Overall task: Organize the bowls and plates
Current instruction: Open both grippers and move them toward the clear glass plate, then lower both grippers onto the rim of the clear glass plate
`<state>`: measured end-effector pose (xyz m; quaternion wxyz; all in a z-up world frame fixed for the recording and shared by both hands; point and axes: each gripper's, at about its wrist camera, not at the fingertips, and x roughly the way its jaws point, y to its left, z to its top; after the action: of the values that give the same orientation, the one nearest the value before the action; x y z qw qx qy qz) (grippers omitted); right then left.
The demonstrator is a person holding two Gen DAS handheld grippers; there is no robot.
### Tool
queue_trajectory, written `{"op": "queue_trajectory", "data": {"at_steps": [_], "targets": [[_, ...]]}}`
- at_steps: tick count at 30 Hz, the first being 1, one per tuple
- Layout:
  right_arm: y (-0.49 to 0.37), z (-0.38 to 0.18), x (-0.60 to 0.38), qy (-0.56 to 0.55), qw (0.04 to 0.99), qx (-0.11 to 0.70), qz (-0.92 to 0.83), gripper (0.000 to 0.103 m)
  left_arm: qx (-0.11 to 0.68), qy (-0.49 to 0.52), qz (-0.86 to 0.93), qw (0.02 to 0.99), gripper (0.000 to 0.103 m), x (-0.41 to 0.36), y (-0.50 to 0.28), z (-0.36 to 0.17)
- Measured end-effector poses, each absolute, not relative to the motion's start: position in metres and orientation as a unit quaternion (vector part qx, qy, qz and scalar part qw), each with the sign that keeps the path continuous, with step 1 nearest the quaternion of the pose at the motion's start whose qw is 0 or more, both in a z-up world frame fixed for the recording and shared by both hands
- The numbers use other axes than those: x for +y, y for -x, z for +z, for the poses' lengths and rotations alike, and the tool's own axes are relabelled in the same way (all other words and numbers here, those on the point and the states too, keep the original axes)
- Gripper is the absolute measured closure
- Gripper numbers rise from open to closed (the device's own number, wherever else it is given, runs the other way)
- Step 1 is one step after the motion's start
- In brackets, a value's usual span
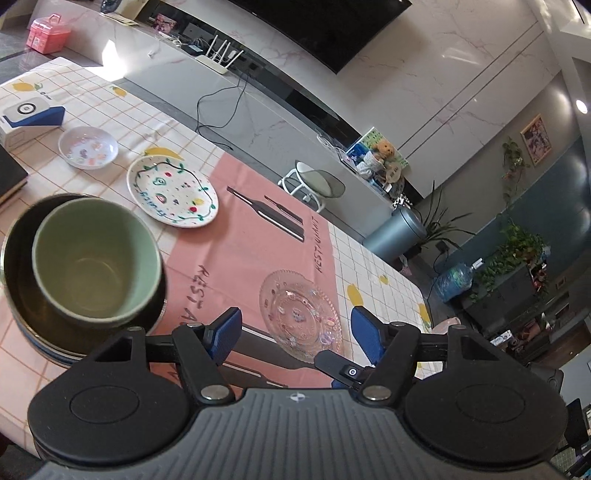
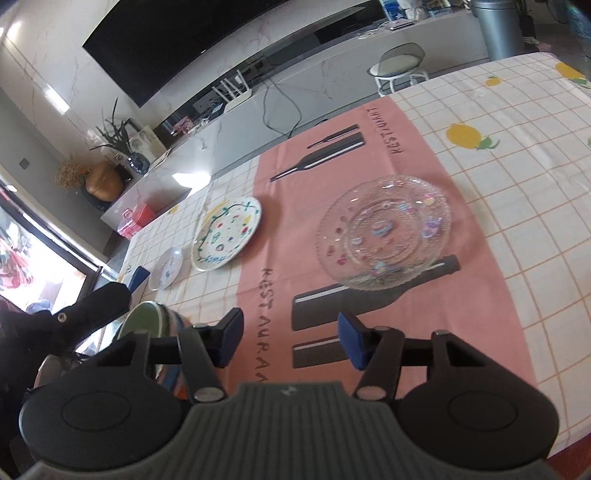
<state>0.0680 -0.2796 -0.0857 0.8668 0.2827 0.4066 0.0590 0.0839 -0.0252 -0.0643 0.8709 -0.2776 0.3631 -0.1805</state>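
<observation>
A green bowl (image 1: pixel 96 258) sits nested in a dark bowl (image 1: pixel 18 258) on a stack at the left of the table. Beyond it lie a white plate painted with fruit (image 1: pixel 171 192) and a small clear dish with decals (image 1: pixel 88 147). A clear glass plate (image 1: pixel 295 302) lies on the pink mat (image 1: pixel 240 258). My left gripper (image 1: pixel 295 330) hovers open just short of that plate, nothing pressed between its blue pads. My right gripper (image 2: pixel 291 336) is open too, over the mat, with the glass plate (image 2: pixel 384 232) ahead of it. The painted plate (image 2: pixel 227 232) and green bowl (image 2: pixel 142 319) lie to its left.
A white and blue box (image 1: pixel 27 114) and a black book (image 1: pixel 11 177) sit at the table's far left. A pink case (image 1: pixel 48 33) rests on the stone ledge, and a stool (image 1: pixel 314 182) stands past the table's far edge. The checked cloth (image 2: pixel 517 166) covers the right side.
</observation>
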Motion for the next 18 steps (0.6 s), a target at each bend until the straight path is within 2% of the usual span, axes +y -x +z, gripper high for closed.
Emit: {"op": "queue_trajectory", "data": {"at_steps": [8,12,14,15,18], "targets": [[-0.069,-0.109,-0.339,-0.298,0.873,0.386,0.006,0.064,0.384,0.269,-0.188,0.863,0.045,-0.07,-0.108,-0.101],[-0.074,-0.119,-0.353,-0.281,0.889,0.361,-0.008,0.063,0.36,0.243,-0.194,0.88,0.045,-0.087,-0.109,-0.11],[-0.078,-0.124,-0.36,-0.278,0.899,0.339,0.004,0.063,0.35,0.23,-0.191,0.888,0.041,-0.092,-0.111,-0.114],[-0.079,-0.126,-0.363,-0.275,0.902,0.332,0.006,0.063,0.353,0.231,-0.192,0.886,0.035,-0.095,-0.114,-0.117],[-0.087,-0.131,-0.367,-0.248,0.914,0.321,0.0,0.063,0.366,0.246,-0.172,0.881,0.034,-0.096,-0.123,-0.127]]}}
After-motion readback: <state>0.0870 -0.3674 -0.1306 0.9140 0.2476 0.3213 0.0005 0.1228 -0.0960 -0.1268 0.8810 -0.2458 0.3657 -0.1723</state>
